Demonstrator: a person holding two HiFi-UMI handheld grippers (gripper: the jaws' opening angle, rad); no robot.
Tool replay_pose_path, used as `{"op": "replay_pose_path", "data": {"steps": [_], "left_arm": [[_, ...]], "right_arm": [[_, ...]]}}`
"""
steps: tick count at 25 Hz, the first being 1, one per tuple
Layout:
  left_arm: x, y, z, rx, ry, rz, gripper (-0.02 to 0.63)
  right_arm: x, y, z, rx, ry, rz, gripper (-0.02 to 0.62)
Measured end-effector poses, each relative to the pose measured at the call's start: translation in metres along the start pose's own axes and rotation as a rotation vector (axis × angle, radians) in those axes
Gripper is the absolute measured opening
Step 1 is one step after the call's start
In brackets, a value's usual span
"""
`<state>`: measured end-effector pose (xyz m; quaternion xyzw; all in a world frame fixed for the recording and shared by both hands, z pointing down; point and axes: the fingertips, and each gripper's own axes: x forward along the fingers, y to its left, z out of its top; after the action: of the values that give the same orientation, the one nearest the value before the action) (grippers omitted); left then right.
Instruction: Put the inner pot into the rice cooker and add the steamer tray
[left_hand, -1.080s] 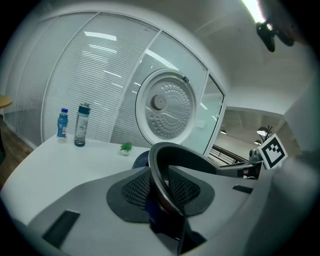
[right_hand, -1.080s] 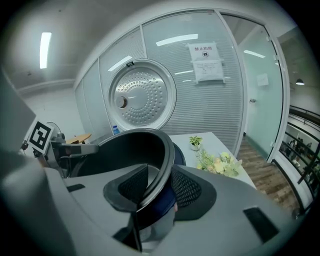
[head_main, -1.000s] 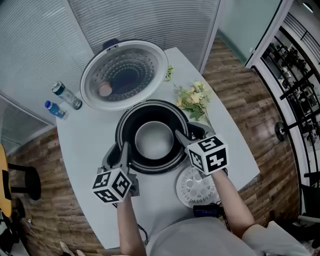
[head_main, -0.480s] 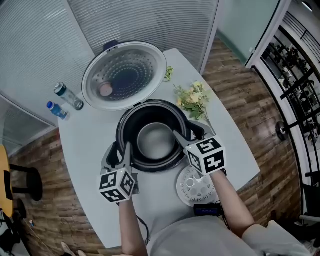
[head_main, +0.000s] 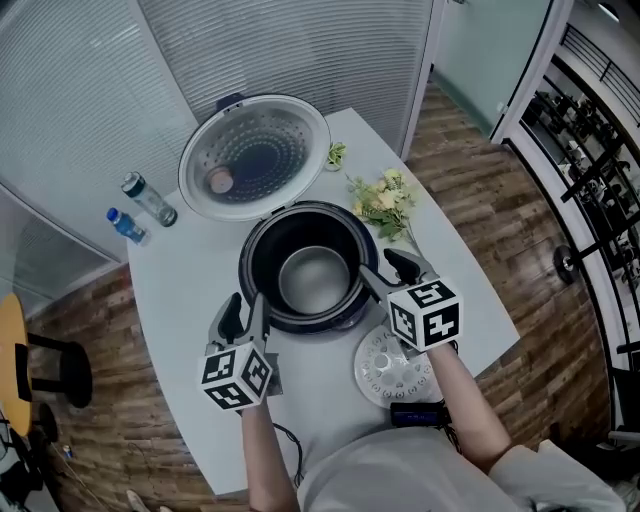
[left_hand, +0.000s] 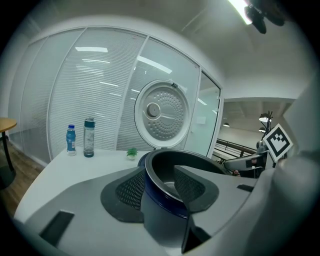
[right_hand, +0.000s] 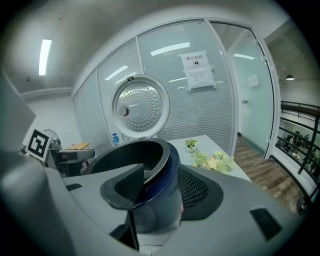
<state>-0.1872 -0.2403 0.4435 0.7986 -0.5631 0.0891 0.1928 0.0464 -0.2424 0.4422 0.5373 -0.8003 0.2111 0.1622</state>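
Note:
The dark blue rice cooker (head_main: 305, 325) (left_hand: 160, 215) (right_hand: 160, 200) stands mid-table with its round lid (head_main: 255, 157) swung up at the back. The inner pot (head_main: 312, 282) (left_hand: 172, 165) (right_hand: 125, 157) sits inside it. My left gripper (head_main: 244, 316) (left_hand: 157, 192) is open at the cooker's left side; its jaws have just been opening, and the pads flank the rim without pressing it. My right gripper (head_main: 390, 273) (right_hand: 160, 190) is open at the right side, jaws also just opened, apart from the rim. The white perforated steamer tray (head_main: 385, 362) lies flat on the table under my right arm.
Two bottles (head_main: 148, 198) (head_main: 128, 226) stand at the table's far left. A bunch of flowers (head_main: 385, 200) lies right of the cooker, and a small green plant (head_main: 336, 154) stands beside the lid. A black device (head_main: 413, 414) rests at the near table edge. Glass walls with blinds stand behind.
Both grippers have let go of the pot's rim and drawn back toward me, away from the cooker's sides. The inner pot stays seated in the cooker.

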Motion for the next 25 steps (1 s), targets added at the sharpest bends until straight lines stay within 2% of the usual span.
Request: {"op": "replay_pose_path", "data": {"steps": [13,25], "left_arm": [[-0.062,-0.033,-0.001,-0.012,-0.048,-0.029,0.186],[-0.123,-0.062,-0.027,-0.012,-0.029,-0.065,0.186]], "right_arm": [[-0.064,0.018,-0.018,0.026,-0.034,0.002,0.21],[-0.126,0.044,-0.046,0.084,-0.057,0.02,0.21]]}}
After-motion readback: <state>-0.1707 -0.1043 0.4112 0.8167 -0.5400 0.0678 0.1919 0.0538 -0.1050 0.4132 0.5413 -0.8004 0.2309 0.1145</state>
